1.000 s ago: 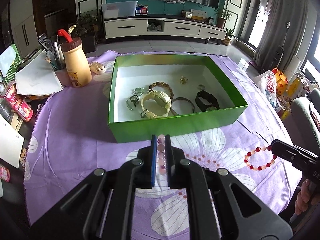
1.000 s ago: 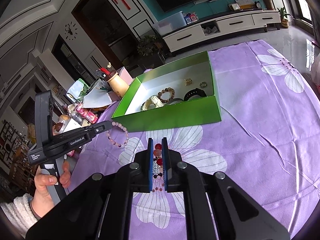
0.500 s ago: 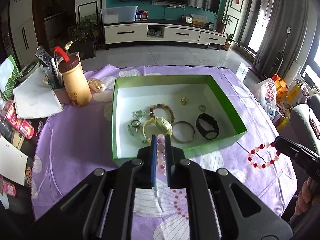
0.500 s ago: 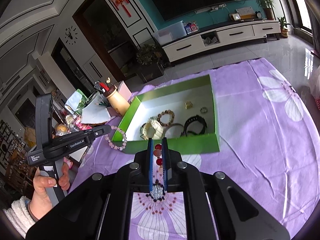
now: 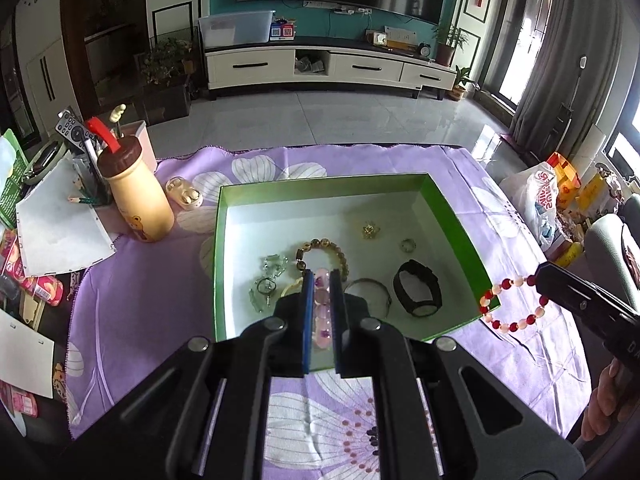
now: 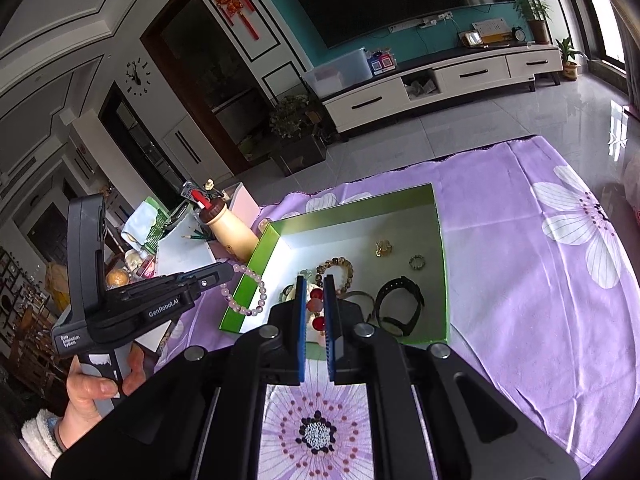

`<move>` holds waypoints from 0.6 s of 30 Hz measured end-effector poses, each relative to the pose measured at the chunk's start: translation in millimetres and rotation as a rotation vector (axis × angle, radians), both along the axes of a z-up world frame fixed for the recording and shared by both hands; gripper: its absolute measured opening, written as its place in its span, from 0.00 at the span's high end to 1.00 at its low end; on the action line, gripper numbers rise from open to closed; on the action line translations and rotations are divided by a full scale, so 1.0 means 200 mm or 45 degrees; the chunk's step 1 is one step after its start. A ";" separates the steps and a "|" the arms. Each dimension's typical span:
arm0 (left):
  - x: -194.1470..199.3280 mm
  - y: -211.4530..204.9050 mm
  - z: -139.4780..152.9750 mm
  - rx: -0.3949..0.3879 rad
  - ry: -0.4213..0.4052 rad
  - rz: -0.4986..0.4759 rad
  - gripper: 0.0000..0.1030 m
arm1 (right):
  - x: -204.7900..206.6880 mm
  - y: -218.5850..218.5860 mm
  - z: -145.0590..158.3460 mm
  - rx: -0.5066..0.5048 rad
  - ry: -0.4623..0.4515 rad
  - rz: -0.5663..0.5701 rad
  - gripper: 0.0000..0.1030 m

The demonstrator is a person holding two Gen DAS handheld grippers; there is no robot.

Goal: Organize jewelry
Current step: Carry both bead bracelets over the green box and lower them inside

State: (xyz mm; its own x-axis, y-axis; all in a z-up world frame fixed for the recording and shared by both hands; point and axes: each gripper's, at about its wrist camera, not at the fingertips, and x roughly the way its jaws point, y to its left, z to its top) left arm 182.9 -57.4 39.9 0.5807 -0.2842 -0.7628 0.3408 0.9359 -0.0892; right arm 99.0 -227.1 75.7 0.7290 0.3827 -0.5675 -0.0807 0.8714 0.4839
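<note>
A green box (image 5: pixel 460 224) with a white floor sits on the purple flowered cloth (image 5: pixel 160 288); it also shows in the right wrist view (image 6: pixel 442 240). Inside lie a brown bead bracelet (image 5: pixel 340 254), a black watch (image 5: pixel 418 292), a metal bangle (image 5: pixel 376 288), a ring (image 5: pixel 408 245) and a gold charm (image 5: pixel 370 230). My left gripper (image 5: pixel 322 280) is shut on a pale pink bead bracelet (image 6: pixel 244 292), held above the box's near-left edge. My right gripper (image 6: pixel 312 284) is shut on a red and white bead bracelet (image 5: pixel 512 300), held above the box's near-right corner.
A yellow bear bottle (image 5: pixel 134 196) with a brown cap, a pen holder, papers (image 5: pixel 56 220) and an earbud case (image 5: pixel 186 194) stand left of the box. Snack packets lie at the far left edge. Bags (image 5: pixel 536 200) and a chair sit off the table's right side.
Both grippers have risen and moved forward over the box's near edge, each carrying its bracelet. The box contents have not moved.
</note>
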 end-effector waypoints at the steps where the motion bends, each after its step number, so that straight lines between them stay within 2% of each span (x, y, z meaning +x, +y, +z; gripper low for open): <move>1: 0.01 0.00 -0.01 -0.001 0.007 0.000 0.93 | 0.02 0.00 -0.01 -0.002 0.006 0.000 0.93; 18: 0.22 -0.16 -0.10 0.000 0.083 -0.014 0.93 | 0.24 0.00 -0.07 -0.051 0.062 -0.021 0.93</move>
State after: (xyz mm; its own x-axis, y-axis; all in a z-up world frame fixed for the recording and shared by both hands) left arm 227.0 -89.6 19.6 0.5268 -0.2903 -0.7989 0.3446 0.9321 -0.1115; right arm 147.3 -226.3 60.8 0.7062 0.3475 -0.6169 -0.0437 0.8910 0.4519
